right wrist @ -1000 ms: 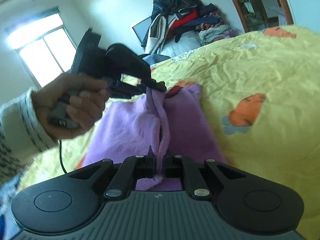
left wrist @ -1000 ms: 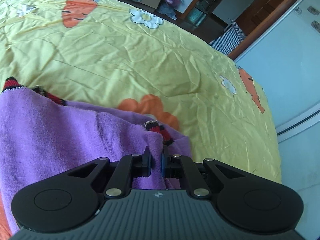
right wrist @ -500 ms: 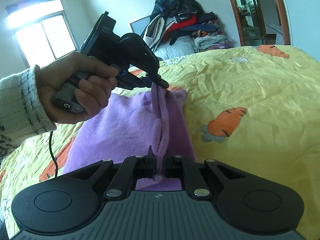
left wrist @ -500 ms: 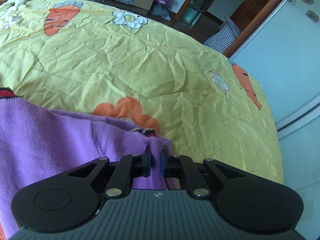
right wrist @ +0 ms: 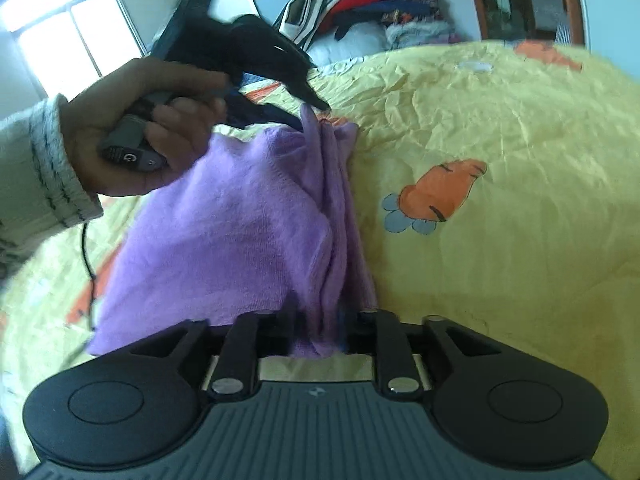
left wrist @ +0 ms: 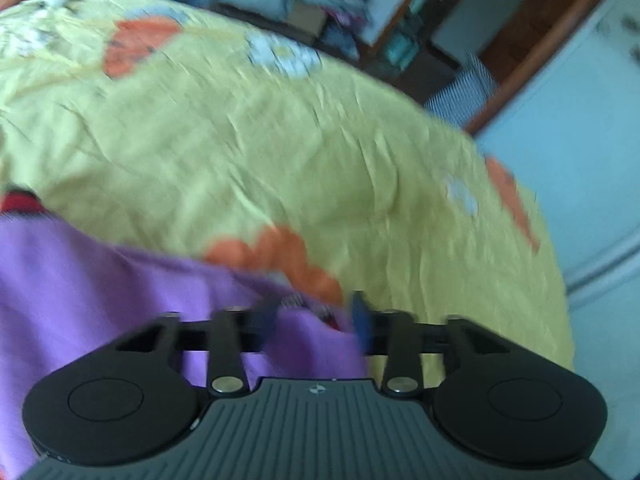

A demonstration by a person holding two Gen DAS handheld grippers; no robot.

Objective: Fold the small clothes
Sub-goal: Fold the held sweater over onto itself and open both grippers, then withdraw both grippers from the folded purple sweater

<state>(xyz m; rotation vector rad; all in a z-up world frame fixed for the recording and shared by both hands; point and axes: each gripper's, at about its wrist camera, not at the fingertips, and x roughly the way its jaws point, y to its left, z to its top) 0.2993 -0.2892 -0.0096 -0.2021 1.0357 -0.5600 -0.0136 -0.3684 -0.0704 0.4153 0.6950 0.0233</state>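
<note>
A yellow carrot-print bedspread (right wrist: 500, 120) covered the bed; piled clothes (right wrist: 360, 4) lay beyond, beside a window (right wrist: 68, 32).

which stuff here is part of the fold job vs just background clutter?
In the job:
- purple garment, bunched on the yellow bedspread
- left gripper, jaws opening, garment edge between the fingers
- right gripper, jaws opening, fold between the fingers

Just lying about:
- clothes pile beyond the bed
- checked fabric near the door
- window
</note>
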